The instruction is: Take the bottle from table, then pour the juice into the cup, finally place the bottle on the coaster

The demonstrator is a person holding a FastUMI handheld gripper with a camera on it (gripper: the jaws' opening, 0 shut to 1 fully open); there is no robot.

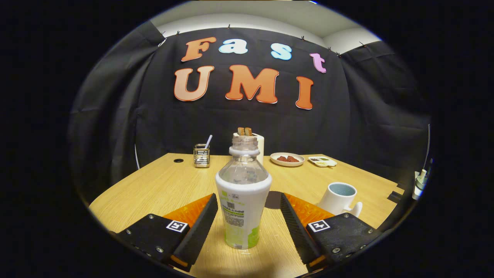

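Wooden surface [154, 189], juice bottle [243, 200] upright and uncapped between the jaws, white cup [339, 197] beyond to the right, dark coaster [274, 199] just behind the bottle. First step in hand: the take. Gripper [247, 220] level, low over the surface, jaws apart, flanking the bottle without touching. Next, by judgement: closing squarely on the labelled body, then lifting.

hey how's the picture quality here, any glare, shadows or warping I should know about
In the gripper view, fisheye warping bows the table edge and the wall cloth; light is even and warm, with small highlights on the clear upper bottle and soft shadows under it and the cup. The bottle stands sharp between the open jaws of the gripper; the far plate looks small and softer.
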